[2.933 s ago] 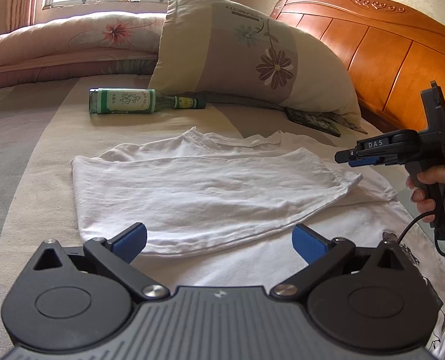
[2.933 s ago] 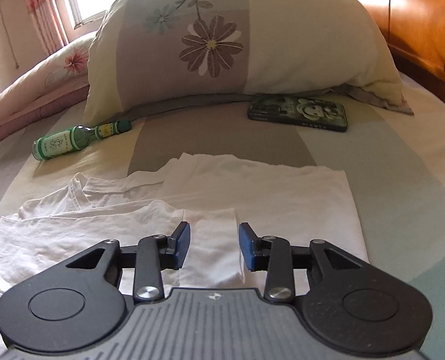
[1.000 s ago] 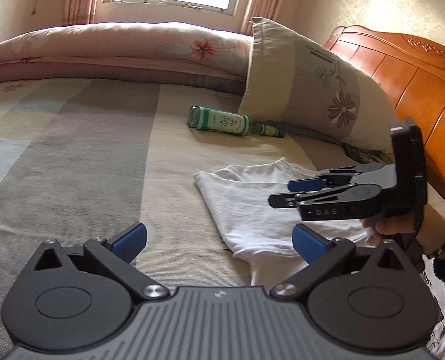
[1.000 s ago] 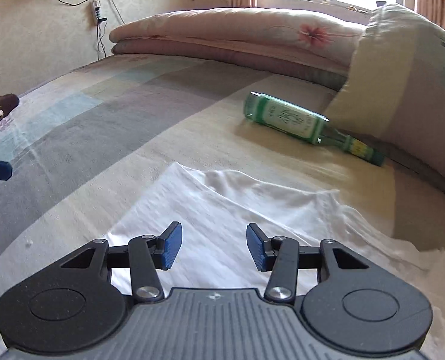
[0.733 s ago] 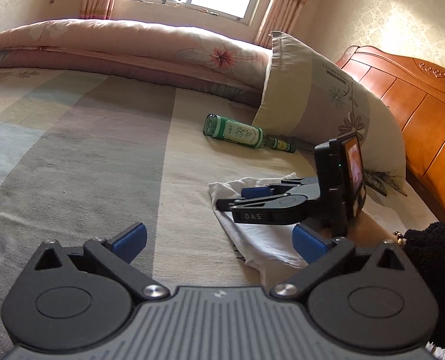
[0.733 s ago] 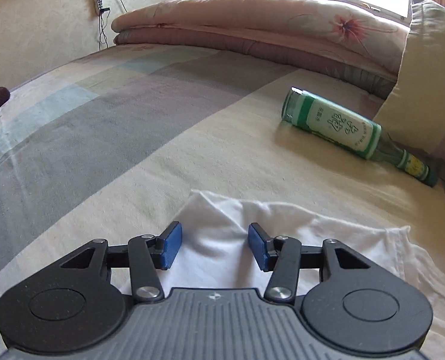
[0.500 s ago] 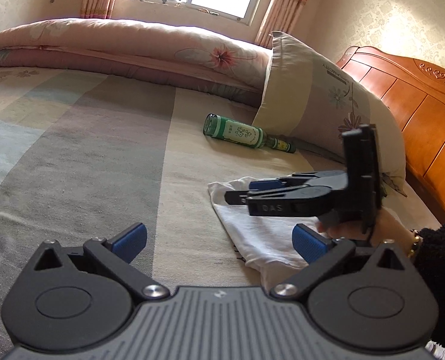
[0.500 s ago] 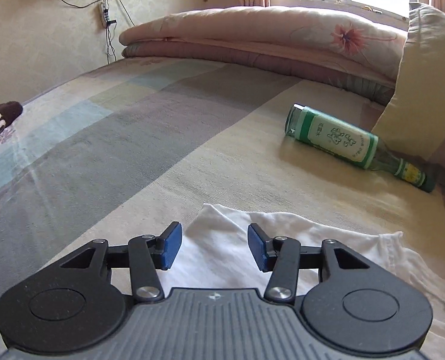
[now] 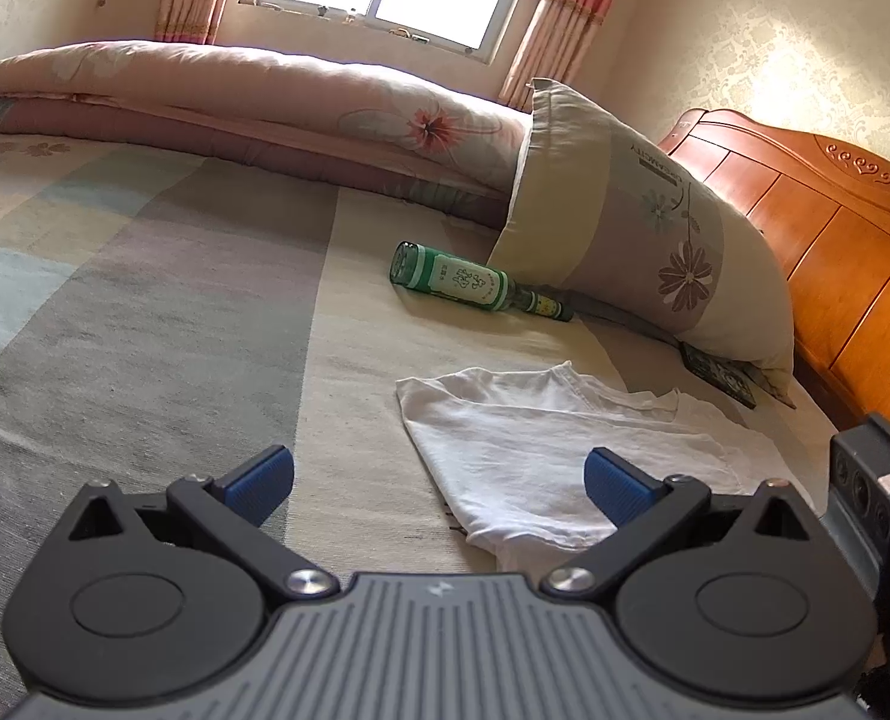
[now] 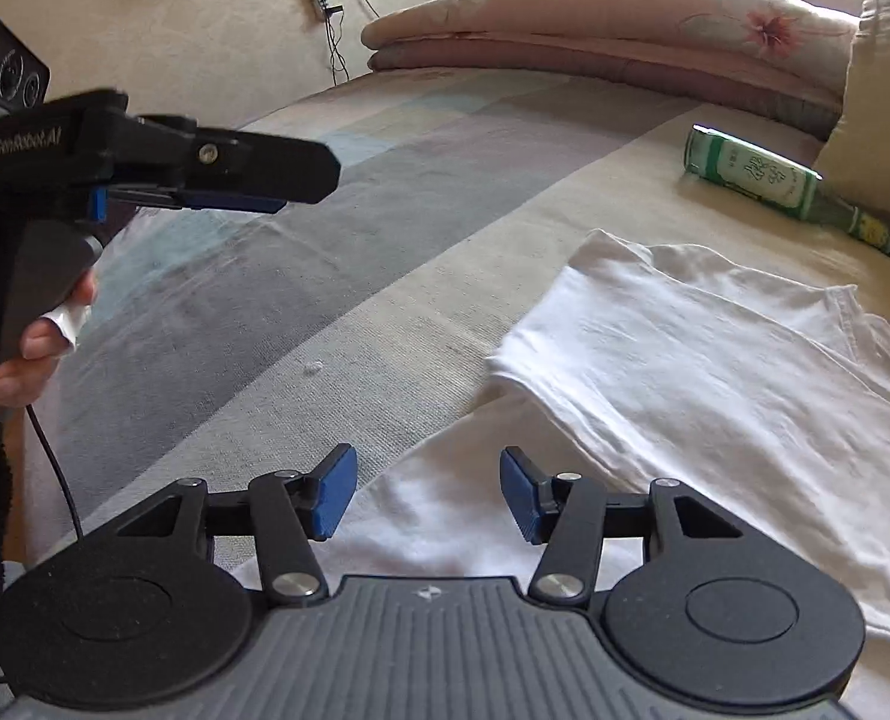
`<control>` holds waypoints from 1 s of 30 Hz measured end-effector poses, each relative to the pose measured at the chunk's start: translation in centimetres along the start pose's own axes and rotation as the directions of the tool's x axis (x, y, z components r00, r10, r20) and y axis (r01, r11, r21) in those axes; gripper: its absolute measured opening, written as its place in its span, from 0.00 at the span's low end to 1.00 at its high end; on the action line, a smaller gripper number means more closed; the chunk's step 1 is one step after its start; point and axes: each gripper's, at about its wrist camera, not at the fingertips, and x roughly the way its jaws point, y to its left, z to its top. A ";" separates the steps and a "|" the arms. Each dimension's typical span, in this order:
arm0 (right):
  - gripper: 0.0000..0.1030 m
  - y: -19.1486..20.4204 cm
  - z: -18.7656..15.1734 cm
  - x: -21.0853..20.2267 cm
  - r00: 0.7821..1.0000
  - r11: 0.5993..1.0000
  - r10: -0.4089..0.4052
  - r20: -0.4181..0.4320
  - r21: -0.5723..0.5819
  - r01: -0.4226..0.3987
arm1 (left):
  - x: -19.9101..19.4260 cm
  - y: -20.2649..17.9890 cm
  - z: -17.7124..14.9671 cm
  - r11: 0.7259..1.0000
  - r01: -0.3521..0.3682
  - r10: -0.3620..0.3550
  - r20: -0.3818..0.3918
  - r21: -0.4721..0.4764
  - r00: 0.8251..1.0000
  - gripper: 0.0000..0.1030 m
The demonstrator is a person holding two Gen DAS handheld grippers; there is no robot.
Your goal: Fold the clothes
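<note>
White T-shirt (image 9: 541, 438), partly folded with its doubled edge facing the open striped bedsheet (image 9: 162, 324), which lies bare to that side. A green glass bottle (image 9: 475, 282) lies beyond the shirt, its neck at a floral pillow (image 9: 643, 240) leaning by the wooden headboard (image 9: 835, 264). Right gripper (image 10: 426, 495) hovers over the shirt's near edge, jaws parted, holding nothing. Left gripper (image 9: 438, 477) hangs wide open and empty, above sheet and shirt corner.

Black hand-held gripper (image 10: 426, 495) w/ 2 blue pads (image 10: 333, 489).
</note>
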 end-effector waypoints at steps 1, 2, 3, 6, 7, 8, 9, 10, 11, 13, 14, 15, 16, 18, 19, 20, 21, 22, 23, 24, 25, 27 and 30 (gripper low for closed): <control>0.64 0.1 0.1 0.8 1.000 1.000 -0.025 0.001 0.005 0.025 | 0.0 0.0 0.0 1.000 0.002 -0.002 -0.001 0.002 1.000 0.99; 0.66 -0.1 0.3 1.3 0.999 0.999 -0.033 0.005 0.027 0.033 | -0.1 -0.1 0.0 1.000 0.006 -0.006 0.000 0.004 1.000 0.99; 0.66 -0.4 0.5 1.9 0.999 0.998 -0.036 0.010 0.051 0.035 | -0.2 -0.2 0.1 1.000 0.016 -0.016 0.004 0.005 1.000 0.99; 0.67 -0.8 1.0 3.2 0.999 0.996 -0.010 0.050 0.086 0.006 | -0.4 -0.5 0.2 0.997 0.071 -0.071 0.017 0.012 0.997 0.99; 0.68 -0.7 1.2 3.6 0.998 0.996 -0.015 0.062 0.083 0.009 | -0.5 -0.7 0.2 0.997 0.082 -0.082 0.019 0.016 0.996 0.99; 0.68 -0.3 1.2 3.7 0.998 0.997 -0.008 0.062 0.077 0.003 | -0.5 -0.8 0.2 0.996 0.090 -0.090 0.020 0.019 0.996 0.99; 0.70 0.0 1.2 3.9 0.998 0.997 -0.001 0.062 0.071 -0.003 | -0.4 -0.9 0.2 0.996 0.088 -0.089 0.018 0.019 0.996 0.99; 0.71 0.4 1.2 4.0 0.998 0.998 0.006 0.061 0.066 -0.010 | -0.3 -1.0 0.2 0.996 0.087 -0.088 0.016 0.019 0.996 0.99; 0.74 0.8 1.2 4.2 0.998 0.998 0.012 0.059 0.053 -0.015 | -0.3 -1.0 0.2 0.996 0.086 -0.086 0.014 0.020 0.996 0.99; 0.77 2.1 0.8 4.2 0.999 1.000 0.017 0.039 -0.026 -0.016 | -0.2 -1.1 0.2 0.996 0.084 -0.084 0.010 0.021 0.996 0.99; 0.78 2.4 0.6 4.2 0.999 0.999 0.018 0.034 -0.040 -0.017 | -0.1 -1.2 0.2 0.996 0.082 -0.082 0.008 0.021 0.997 0.99; 0.78 2.7 0.5 4.0 0.999 0.998 0.021 0.029 -0.051 -0.020 | -0.1 -1.3 0.2 0.997 0.080 -0.080 0.005 0.023 0.997 0.99; 0.78 2.6 0.5 3.7 0.999 0.999 0.034 0.023 -0.043 -0.033 | 0.0 -1.4 0.1 0.997 0.075 -0.075 0.002 0.026 0.997 0.99; 0.78 2.4 0.6 2.5 0.998 0.999 0.049 0.042 -0.015 -0.048 | 0.0 -1.5 0.1 0.997 0.076 -0.076 0.003 0.029 0.997 0.99; 0.78 2.3 0.6 1.9 0.997 0.999 0.049 0.059 -0.006 -0.049 | 0.0 -1.5 0.2 0.996 0.078 -0.079 0.005 0.029 0.997 0.99; 0.77 2.1 0.7 1.3 0.995 0.999 0.038 0.089 -0.003 -0.038 | -0.1 -1.5 0.2 0.996 0.083 -0.083 0.008 0.028 0.997 0.99; 0.77 2.0 0.8 0.8 0.992 1.000 0.020 0.121 0.000 -0.020 | -0.2 -1.5 0.2 0.996 0.086 -0.087 0.011 0.028 0.996 0.99; 0.77 1.7 1.0 0.5 0.989 1.000 -0.005 0.148 0.006 0.005 | -0.3 -1.5 0.2 0.996 0.088 -0.089 0.014 0.027 0.996 0.99; 0.78 1.4 1.1 0.3 0.985 1.000 -0.029 0.169 0.014 0.027 | -0.3 -1.5 0.2 0.995 0.091 -0.091 0.016 0.027 0.996 0.99; 0.78 1.0 1.3 0.6 0.985 0.999 -0.044 0.166 0.029 0.039 | -0.3 -1.5 0.2 0.995 0.094 -0.095 0.017 0.027 0.995 0.99; 0.78 0.6 1.5 1.3 0.989 0.998 -0.044 0.144 0.047 0.037 | -0.4 -1.5 0.2 0.995 0.098 -0.098 0.019 0.027 0.995 0.99; 0.78 0.3 1.6 3.2 0.994 0.998 -0.029 0.105 0.065 0.022 | -0.4 -1.5 0.3 0.994 0.103 -0.103 0.020 0.027 0.994 0.99; 0.94 0.7 1.5 5.2 0.997 0.998 -0.015 0.080 0.062 0.010 | -0.3 -1.6 0.3 0.994 0.103 -0.104 0.018 0.028 0.994 0.99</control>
